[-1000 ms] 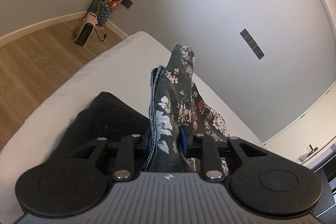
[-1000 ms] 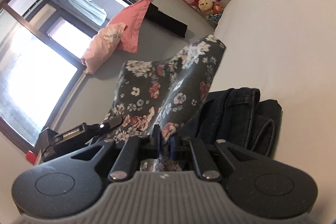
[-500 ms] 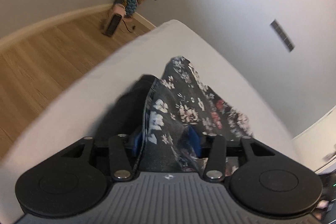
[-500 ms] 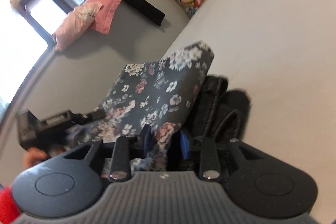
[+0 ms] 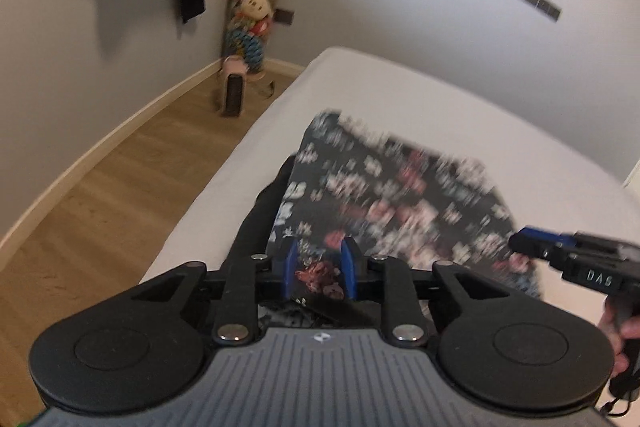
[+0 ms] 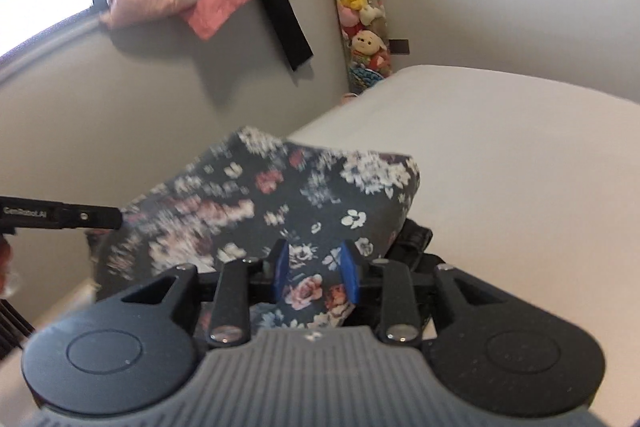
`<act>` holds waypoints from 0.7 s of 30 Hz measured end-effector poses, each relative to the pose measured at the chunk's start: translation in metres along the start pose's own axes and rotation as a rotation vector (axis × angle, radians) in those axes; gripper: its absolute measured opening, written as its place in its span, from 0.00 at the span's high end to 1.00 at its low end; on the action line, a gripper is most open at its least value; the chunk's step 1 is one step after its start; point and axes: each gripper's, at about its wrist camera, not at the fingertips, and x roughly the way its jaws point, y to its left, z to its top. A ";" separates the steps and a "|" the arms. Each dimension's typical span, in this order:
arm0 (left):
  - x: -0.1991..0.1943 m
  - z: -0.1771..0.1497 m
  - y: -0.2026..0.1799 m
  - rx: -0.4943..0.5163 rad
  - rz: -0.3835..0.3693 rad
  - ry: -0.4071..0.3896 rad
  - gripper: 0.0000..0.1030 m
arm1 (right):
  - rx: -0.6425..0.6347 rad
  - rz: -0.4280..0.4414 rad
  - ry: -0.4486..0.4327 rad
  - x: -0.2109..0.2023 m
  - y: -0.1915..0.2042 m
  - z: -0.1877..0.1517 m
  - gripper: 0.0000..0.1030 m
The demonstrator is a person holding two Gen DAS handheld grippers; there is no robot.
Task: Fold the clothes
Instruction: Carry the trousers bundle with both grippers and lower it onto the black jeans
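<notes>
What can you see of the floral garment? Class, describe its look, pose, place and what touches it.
The floral garment is soft dark cloth printed with white, pink and red flowers. It is spread over the white bed, its near edge between the blue fingers of the left gripper and the right gripper, whose jaws stand apart around the cloth. It partly covers dark clothes. Motion blur hides its seams and shape.
</notes>
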 end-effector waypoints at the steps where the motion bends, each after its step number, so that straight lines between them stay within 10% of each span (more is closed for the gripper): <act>1: 0.006 -0.004 -0.001 0.011 0.011 0.015 0.75 | -0.021 -0.021 0.009 0.005 0.002 -0.003 0.73; 21: -0.023 -0.013 -0.037 -0.027 0.189 0.039 0.72 | -0.046 -0.093 0.075 -0.006 0.009 -0.005 0.72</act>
